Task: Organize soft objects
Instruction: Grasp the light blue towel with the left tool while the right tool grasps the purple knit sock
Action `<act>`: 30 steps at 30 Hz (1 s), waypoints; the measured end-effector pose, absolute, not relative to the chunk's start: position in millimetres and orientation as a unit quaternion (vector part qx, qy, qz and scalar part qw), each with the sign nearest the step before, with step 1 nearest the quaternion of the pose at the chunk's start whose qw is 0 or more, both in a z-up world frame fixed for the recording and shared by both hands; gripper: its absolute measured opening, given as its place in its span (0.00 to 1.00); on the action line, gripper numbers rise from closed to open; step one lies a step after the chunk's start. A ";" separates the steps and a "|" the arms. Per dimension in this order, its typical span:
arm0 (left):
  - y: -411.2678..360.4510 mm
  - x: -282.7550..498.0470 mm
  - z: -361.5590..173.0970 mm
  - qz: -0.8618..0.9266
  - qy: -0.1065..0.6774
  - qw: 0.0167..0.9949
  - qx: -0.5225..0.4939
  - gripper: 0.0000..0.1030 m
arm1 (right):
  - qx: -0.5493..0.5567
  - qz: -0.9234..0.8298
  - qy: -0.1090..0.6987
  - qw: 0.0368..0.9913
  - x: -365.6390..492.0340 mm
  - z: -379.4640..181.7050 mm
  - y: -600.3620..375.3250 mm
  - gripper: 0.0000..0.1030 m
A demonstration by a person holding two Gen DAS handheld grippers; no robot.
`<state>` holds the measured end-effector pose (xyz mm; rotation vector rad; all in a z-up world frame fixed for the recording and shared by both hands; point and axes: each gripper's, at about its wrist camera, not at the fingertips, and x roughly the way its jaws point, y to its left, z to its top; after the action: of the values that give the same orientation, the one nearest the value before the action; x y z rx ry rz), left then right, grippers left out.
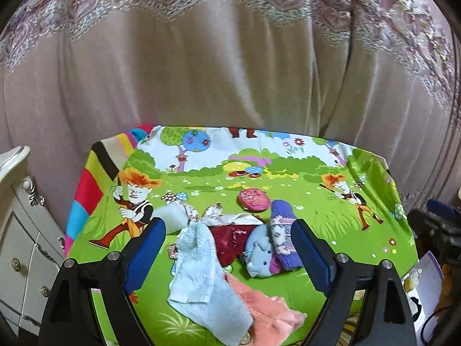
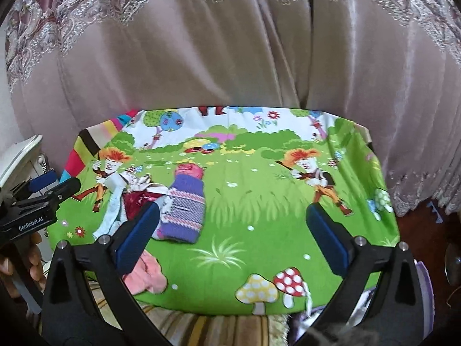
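Note:
A heap of soft things lies on the cartoon-print cloth (image 1: 317,210). In the left wrist view I see a light blue towel (image 1: 198,271), a peach cloth (image 1: 268,314), a dark red cloth (image 1: 230,242), a blue plush toy (image 1: 260,255), a purple knit sock (image 1: 283,230), a pink round pouch (image 1: 253,200) and a white roll (image 1: 175,216). My left gripper (image 1: 227,248) is open just above the heap. My right gripper (image 2: 230,236) is open over bare cloth, right of the purple sock (image 2: 184,210). The left gripper (image 2: 49,190) shows at the right wrist view's left edge.
A pink-beige curtain (image 1: 201,72) hangs behind the table. A white cabinet (image 1: 20,230) stands at the left. Dark equipment (image 1: 440,230) sits at the right. A striped fabric (image 2: 216,328) lies under the table's front edge.

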<state>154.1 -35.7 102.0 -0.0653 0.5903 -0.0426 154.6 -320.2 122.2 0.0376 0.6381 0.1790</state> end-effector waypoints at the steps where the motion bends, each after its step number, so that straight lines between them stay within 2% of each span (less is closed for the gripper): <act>1: -31.5 158.0 101.4 -0.018 0.291 0.956 -0.035 0.87 | 0.013 0.091 0.316 0.944 158.1 119.9 -316.6 0.99; 10: 18.1 194.0 62.0 -0.005 0.371 0.917 -0.146 0.87 | 0.049 0.129 0.366 0.920 195.2 90.8 -303.5 0.99; 18: 20.1 209.2 13.3 -0.001 0.432 0.886 -0.167 0.83 | 0.047 0.148 0.397 0.905 224.7 60.5 -277.7 0.99; 26: 25.5 225.0 -29.1 0.003 0.479 0.856 -0.192 0.70 | 0.036 0.171 0.429 0.886 248.4 25.0 -248.9 0.99; 30: 29.7 230.1 -40.5 0.000 0.488 0.848 -0.205 0.60 | 0.040 0.179 0.445 0.877 260.0 9.0 -239.0 0.99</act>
<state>230.1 29.7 -40.5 -0.4331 1.0287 -0.0008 260.0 -239.0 9.0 0.0833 0.9280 0.3744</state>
